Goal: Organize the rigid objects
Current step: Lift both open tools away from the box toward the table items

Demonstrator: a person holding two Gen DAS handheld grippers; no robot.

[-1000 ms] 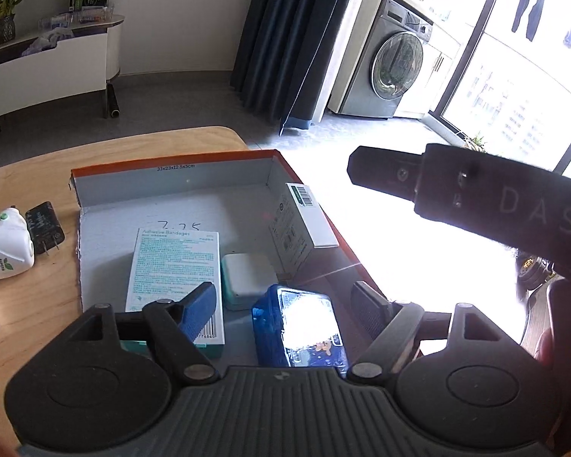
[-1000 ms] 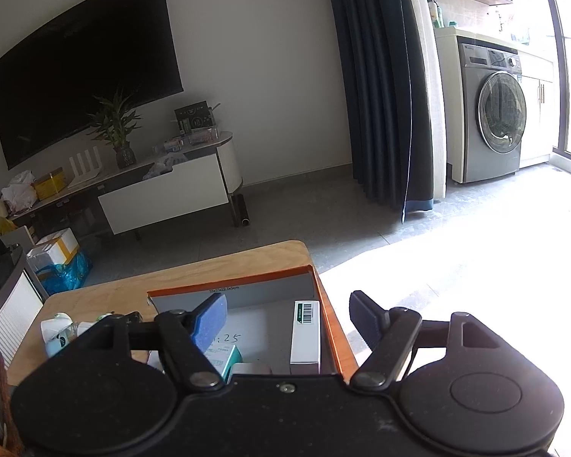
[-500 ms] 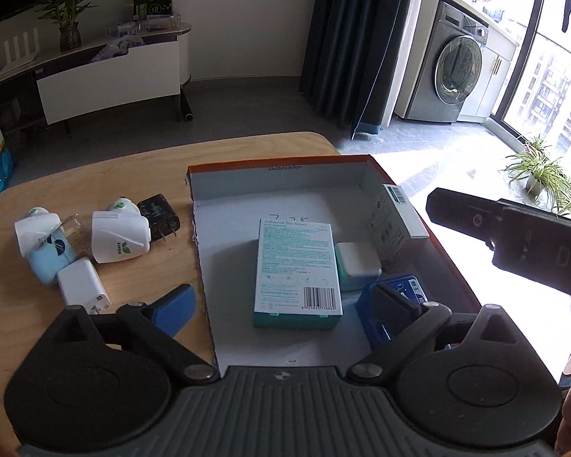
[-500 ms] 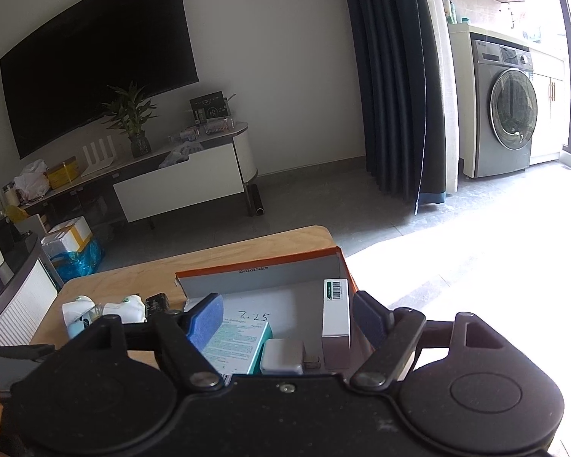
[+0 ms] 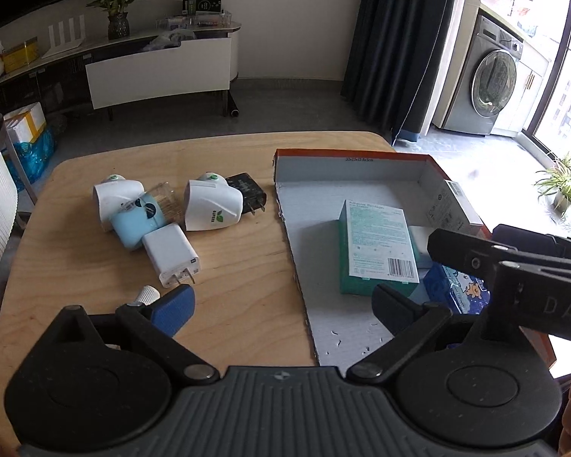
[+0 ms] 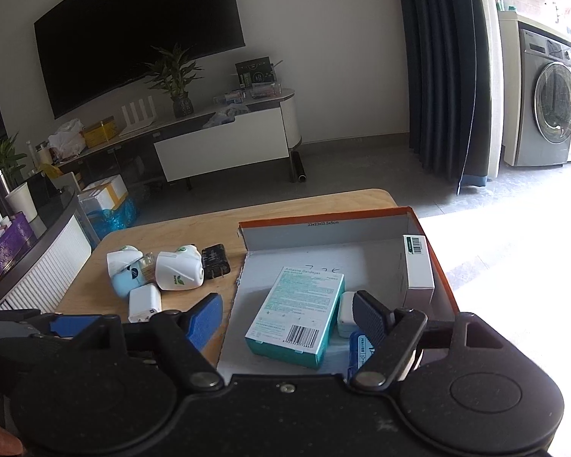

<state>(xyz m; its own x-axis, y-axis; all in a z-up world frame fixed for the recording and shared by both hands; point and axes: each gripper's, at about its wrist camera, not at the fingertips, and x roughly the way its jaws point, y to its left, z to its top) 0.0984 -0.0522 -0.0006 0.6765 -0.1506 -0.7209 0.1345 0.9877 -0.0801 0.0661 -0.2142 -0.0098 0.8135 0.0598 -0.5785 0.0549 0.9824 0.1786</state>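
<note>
An orange cardboard box point(image 5: 346, 154) point(image 6: 323, 216) lies open on the wooden table. Inside lie a teal bandage carton point(image 5: 378, 243) point(image 6: 299, 310), a white carton on its side point(image 5: 451, 205) point(image 6: 418, 266), a small white block point(image 6: 346, 312) and a blue pack point(image 5: 456, 289). Left of the box sit two white devices point(image 5: 213, 205) point(image 5: 116, 200), a light blue device point(image 5: 137, 221), a white charger point(image 5: 169, 255) point(image 6: 144, 301) and a black charger point(image 5: 247, 190) point(image 6: 216, 261). My left gripper point(image 5: 281, 304) is open and empty above the table's near edge. My right gripper point(image 6: 287, 316) is open and empty over the box.
A small white capped thing point(image 5: 146, 295) lies by my left finger. The right gripper's body point(image 5: 514, 266) crosses the left wrist view at the right. A white ribbed unit point(image 6: 45, 262) stands left of the table. A TV console point(image 6: 224, 141) and washing machine point(image 6: 548, 110) stand beyond.
My left gripper has drawn back and swung left, away from the blue pack in the box, so the loose items on the table now show. My right gripper has tilted down over the box.
</note>
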